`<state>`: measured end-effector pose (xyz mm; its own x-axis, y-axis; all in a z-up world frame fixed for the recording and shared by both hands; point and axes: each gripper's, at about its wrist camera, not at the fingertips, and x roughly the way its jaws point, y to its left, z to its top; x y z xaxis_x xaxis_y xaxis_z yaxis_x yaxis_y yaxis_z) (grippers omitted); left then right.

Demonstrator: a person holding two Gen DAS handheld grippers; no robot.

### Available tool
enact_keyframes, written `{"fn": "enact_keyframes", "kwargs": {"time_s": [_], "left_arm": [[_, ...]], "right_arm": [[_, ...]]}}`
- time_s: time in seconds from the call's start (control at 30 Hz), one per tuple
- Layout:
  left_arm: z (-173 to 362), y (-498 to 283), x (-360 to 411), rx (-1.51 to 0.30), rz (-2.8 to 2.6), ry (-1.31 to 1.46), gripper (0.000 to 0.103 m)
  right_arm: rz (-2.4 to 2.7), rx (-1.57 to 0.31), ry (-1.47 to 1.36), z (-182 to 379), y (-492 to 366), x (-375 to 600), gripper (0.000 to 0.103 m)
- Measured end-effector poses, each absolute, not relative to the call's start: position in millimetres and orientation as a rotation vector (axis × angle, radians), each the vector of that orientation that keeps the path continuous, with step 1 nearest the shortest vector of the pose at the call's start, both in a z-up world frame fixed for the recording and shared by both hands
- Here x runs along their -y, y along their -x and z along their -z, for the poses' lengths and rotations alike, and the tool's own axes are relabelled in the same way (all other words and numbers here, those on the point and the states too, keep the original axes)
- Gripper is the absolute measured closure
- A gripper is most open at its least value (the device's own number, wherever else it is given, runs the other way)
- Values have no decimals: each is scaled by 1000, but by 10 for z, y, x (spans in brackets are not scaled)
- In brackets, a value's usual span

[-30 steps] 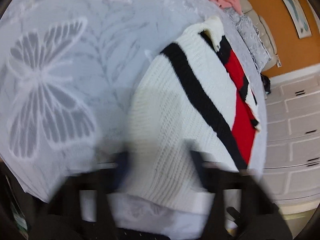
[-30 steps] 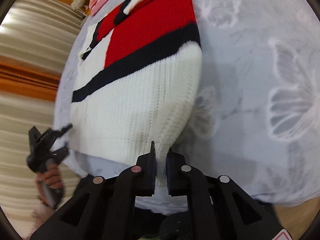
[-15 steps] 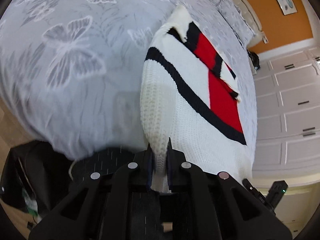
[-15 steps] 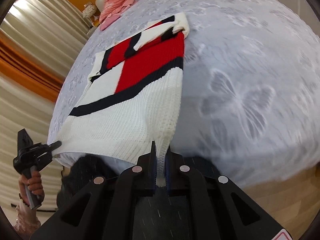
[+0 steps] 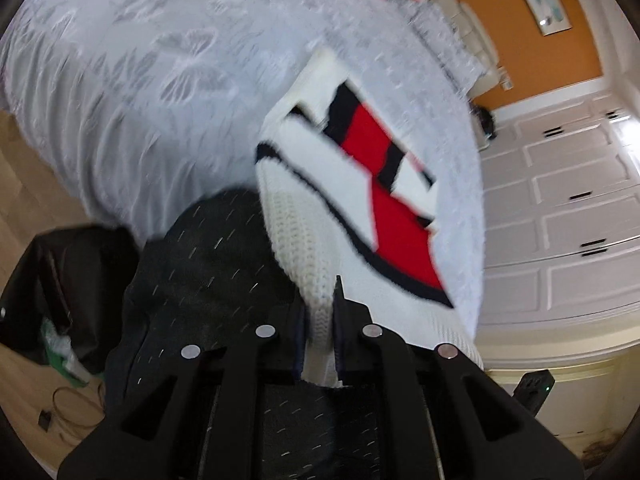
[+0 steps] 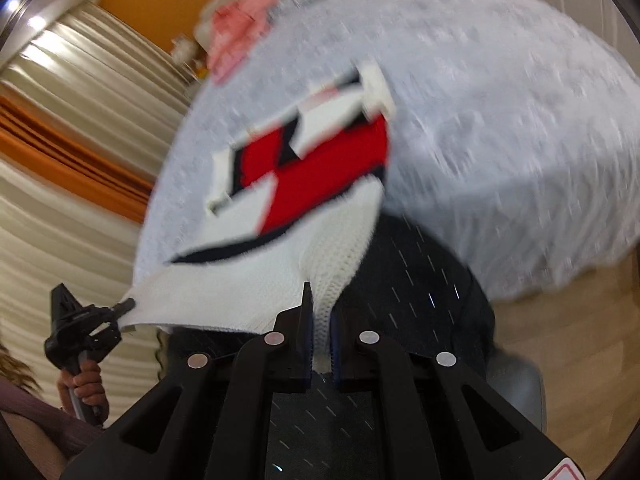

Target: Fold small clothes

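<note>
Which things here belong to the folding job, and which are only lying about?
Job: sweater, left tool, right tool, bed.
Lying about: pink clothes, black bag, cable.

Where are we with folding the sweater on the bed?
Done: the sweater looks laid out, red panel up, sleeves apparently tucked across the chest. In hand: the left tool and right tool each clamp a hem corner, lifted off the bed. Left: carrying the hem over towards the collar; pink clothes still wait.
</note>
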<state>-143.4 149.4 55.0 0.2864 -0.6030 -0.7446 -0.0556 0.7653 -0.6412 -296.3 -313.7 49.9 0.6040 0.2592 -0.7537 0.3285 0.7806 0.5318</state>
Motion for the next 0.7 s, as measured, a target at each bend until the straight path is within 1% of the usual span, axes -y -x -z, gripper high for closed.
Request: {"fn": "enact_keyframes", "kwargs": {"time_s": [0.07, 0.17, 0.23, 0.33, 0.47, 0.6, 0.63, 0.67, 0.7], "left_arm": [[-779, 1127, -1396, -1163, 449, 612, 93], [-971, 674, -1189, -1066, 477, 550, 93], [-1031, 241, -971, -1008, 479, 505, 93], [-1002, -373, -632, -951, 440, 435, 92], [-619, -1187, -307, -990, 359, 405, 92], [-5, -1774, -69, -1073, 274, 342, 92], [137, -1875, -51, -1081, 257, 353, 89], [281, -1965, -46, -1079, 242, 376, 86], [389, -2004, -66, -1086, 225, 402, 81]], "right_arm": [[3, -844, -690, -733, 2683, 3261, 97], [-23, -737, -676, -926, 2162, 3470, 97], [-14, -691, -643, -953, 1652, 3615, 97], [6, -684, -637, -807, 927, 3790, 97], [67, -746, -669, -371, 28, 4010, 97], [109, -832, -687, 118, -521, 4137, 96], [120, -859, -681, 253, -636, 4157, 95], [144, -888, -658, 382, -736, 4167, 92], [164, -903, -635, 460, -783, 4164, 89]]}}
